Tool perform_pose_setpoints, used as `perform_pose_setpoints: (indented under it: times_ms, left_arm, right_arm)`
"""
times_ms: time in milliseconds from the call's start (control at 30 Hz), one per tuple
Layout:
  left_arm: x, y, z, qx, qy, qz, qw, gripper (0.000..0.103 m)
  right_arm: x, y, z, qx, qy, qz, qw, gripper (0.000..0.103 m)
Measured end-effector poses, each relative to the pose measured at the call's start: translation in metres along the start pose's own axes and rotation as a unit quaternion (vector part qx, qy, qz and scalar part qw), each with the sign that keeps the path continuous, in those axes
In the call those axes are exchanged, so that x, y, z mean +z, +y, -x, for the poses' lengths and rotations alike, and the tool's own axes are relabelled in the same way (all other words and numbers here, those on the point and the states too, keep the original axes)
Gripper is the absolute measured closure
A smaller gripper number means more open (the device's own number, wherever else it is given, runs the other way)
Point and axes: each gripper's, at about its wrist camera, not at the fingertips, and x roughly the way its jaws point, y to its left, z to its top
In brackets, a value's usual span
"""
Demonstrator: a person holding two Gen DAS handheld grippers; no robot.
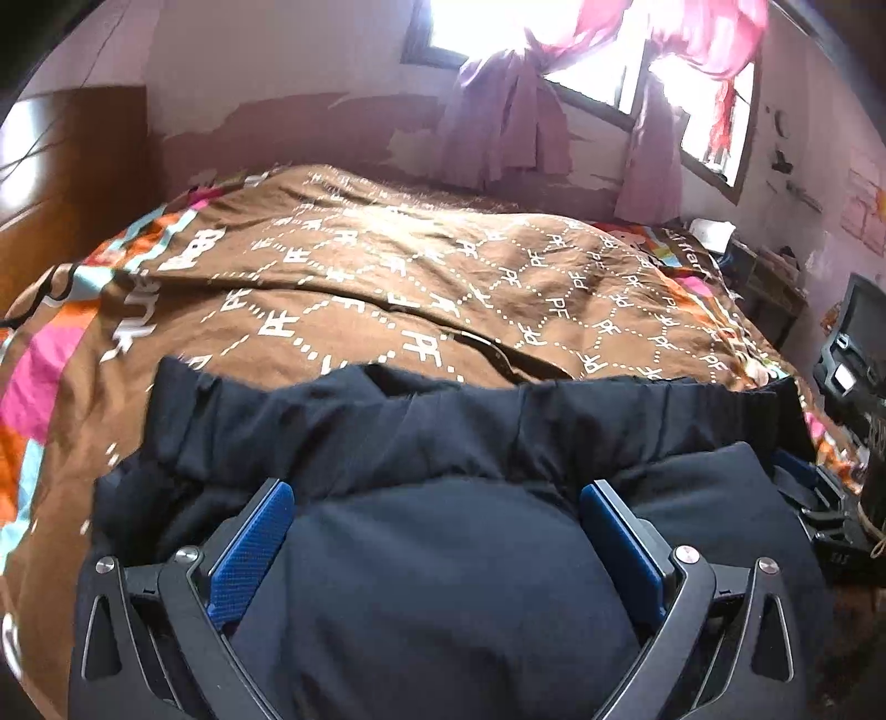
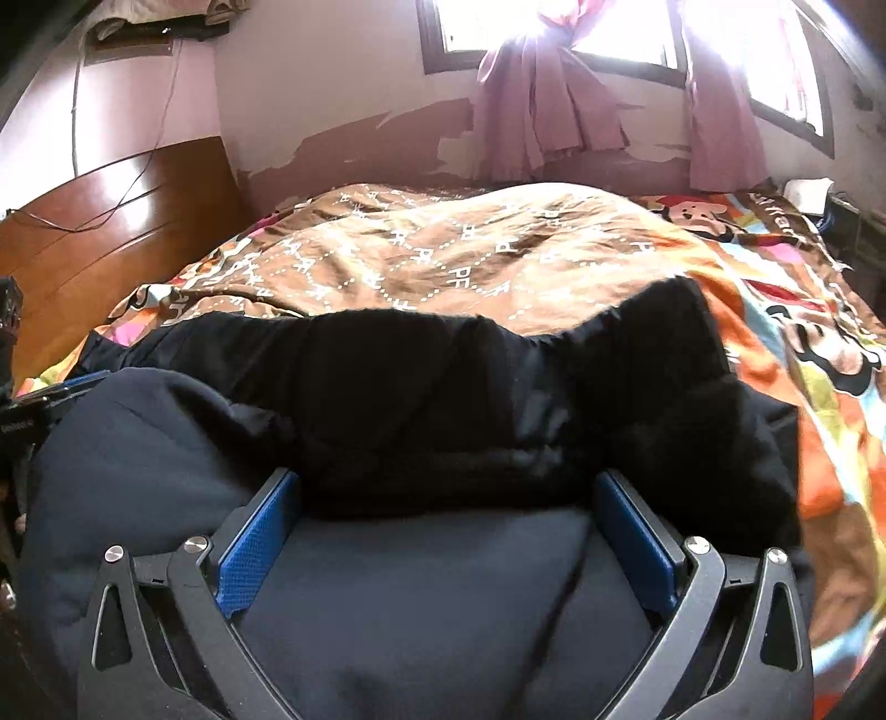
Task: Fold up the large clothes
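1. Left gripper [image 1: 437, 498]: nearest the left wrist lens; blue-padded fingers [image 1: 252, 548] spread wide apart, with puffy dark fabric bulging up between them. No pinch visible.
2. Right gripper [image 2: 448, 493]: nearest the right wrist lens; blue pads [image 2: 257, 545] likewise spread wide, resting over the same fabric, nothing clamped.
3. Dark navy padded garment [image 1: 443, 581]: large and bulky, bunched in a thick roll across the near edge of the bed, under both grippers; its far edge runs crosswise ahead of the fingertips.
4. Brown bedspread [image 1: 387, 266]: printed with white "PF" lattice and bright cartoon border, covers the bed beneath the garment.
5. Wooden headboard [image 2: 111, 221]: at left.
6. Purple curtains [image 2: 542, 94]: knotted below the bright window [image 2: 465, 22], far wall.
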Motion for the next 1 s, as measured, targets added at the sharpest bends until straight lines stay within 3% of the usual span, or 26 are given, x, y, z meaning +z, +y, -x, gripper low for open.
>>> perform_pose_setpoints:
  times_ms: [100,200,300,400,533,667,800,1000]
  left_arm:
    - [-0.005,0.010,0.031,-0.001,-0.010,0.019,0.9998,0.000]
    - [-0.014,0.028,0.057,0.008,-0.023,0.030,0.9993,0.000]
    - [-0.026,0.053,0.065,0.038,0.006,0.035,0.9986,0.000]
    - [-0.040,0.078,0.061,0.057,0.060,0.057,0.9950,0.000]
    - [-0.055,0.105,0.052,0.003,0.099,0.088,0.9912,0.000]
    - [-0.060,0.129,0.029,-0.075,0.134,0.134,0.9790,0.000]
    - [-0.062,0.133,0.017,-0.106,0.141,0.127,0.9760,0.000]
    - [-0.067,0.142,0.006,-0.143,0.146,0.133,0.9697,0.000]
  right_arm:
    - [-0.008,-0.022,0.037,0.024,-0.033,-0.023,0.999,0.001]
    - [-0.018,-0.051,0.067,-0.005,-0.051,-0.035,0.998,0.001]
    - [-0.024,-0.076,0.076,-0.051,-0.040,-0.002,0.998,0.001]
    - [-0.023,-0.090,0.070,-0.055,-0.004,0.031,0.998,0.001]
    - [-0.021,-0.102,0.038,0.026,0.072,0.034,0.996,0.001]
    - [-0.024,-0.121,0.004,0.083,0.126,-0.014,0.988,0.001]
    - [-0.026,-0.140,-0.011,0.126,0.117,-0.043,0.984,0.001]
    - [-0.026,-0.149,-0.022,0.139,0.116,-0.065,0.981,0.001]
